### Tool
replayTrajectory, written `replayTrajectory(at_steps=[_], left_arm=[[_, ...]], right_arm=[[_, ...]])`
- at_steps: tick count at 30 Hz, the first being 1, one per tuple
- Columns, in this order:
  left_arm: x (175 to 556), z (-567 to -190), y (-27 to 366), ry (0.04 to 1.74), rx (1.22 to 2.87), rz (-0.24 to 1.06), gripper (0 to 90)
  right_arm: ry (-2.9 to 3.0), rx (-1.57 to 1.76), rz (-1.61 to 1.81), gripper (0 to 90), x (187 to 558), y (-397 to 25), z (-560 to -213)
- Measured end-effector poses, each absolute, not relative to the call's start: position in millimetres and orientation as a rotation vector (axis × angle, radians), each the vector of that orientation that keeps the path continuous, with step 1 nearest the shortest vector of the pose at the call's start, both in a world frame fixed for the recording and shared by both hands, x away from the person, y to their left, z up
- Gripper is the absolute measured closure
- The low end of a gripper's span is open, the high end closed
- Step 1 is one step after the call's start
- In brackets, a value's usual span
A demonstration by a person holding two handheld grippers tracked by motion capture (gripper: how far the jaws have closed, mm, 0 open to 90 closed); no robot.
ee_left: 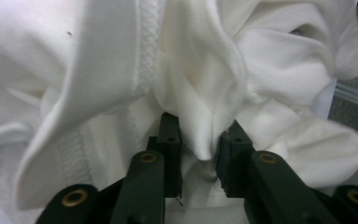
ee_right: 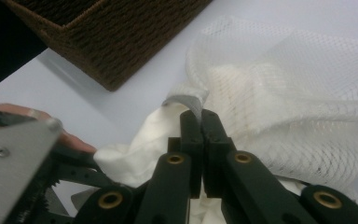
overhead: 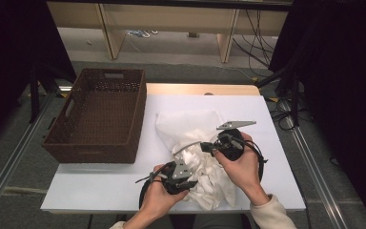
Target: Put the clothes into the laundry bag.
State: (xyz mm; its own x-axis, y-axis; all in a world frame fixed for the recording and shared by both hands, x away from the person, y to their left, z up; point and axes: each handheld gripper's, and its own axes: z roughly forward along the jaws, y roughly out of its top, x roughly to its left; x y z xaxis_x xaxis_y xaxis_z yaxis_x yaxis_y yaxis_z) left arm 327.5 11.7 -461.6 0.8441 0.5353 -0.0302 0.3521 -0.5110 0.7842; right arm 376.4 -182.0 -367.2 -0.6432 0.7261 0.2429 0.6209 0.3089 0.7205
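White knit cloth, a crumpled garment (overhead: 205, 167), lies at the near middle of the white table (overhead: 100, 191), half in and half out of a mesh laundry bag (overhead: 186, 121) whose closed end points toward 12 o'clock. The right gripper (overhead: 208, 147) sits at the bag's mouth; in the right gripper view its jaws are pressed together on the grey edge tape of the mesh (ee_right: 186, 100), holding the opening up. The left gripper (overhead: 190, 183) works from 7 o'clock of the pile; in the left gripper view its jaws stand partly spread around a hanging fold of the garment (ee_left: 200, 126), the fold between them but seemingly not yet clamped. The step in hand appears to be moving the garment through the bag mouth; whether in or out cannot be told. To do it well, keep the right grip firm on the tape and lifted, so the mouth stays wide. Close the left jaws on one thick fold, not on a loose single layer, and keep mesh out of that bite. Move the cloth in short strokes along the bag's axis. A woven brown basket (overhead: 97, 114) stands at 10 o'clock, apart from the work.
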Motion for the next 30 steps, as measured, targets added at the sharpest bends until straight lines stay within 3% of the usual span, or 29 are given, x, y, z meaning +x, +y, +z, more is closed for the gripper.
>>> replayTrajectory(at_steps=[10,15,22,30], left_arm=[[326.5,-416.8,12.7,0.661,1.966,0.348,77.0],[333.1,-397.6,9.3,0.635,1.982,0.406,77.2],[356.5,-415.1,-1.4,0.623,2.066,0.433,77.1],[381.5,-435.2,-11.0,0.699,2.022,0.448,76.5]], right_arm=[[2.444,1.175,1.262,90.0,371.7,-180.5,-361.3],[2.473,1.151,1.314,90.0,369.2,-178.0,-359.8],[2.506,1.172,1.332,90.0,373.2,-180.0,-364.0],[2.502,1.209,1.297,90.0,374.2,-180.8,-364.7]])
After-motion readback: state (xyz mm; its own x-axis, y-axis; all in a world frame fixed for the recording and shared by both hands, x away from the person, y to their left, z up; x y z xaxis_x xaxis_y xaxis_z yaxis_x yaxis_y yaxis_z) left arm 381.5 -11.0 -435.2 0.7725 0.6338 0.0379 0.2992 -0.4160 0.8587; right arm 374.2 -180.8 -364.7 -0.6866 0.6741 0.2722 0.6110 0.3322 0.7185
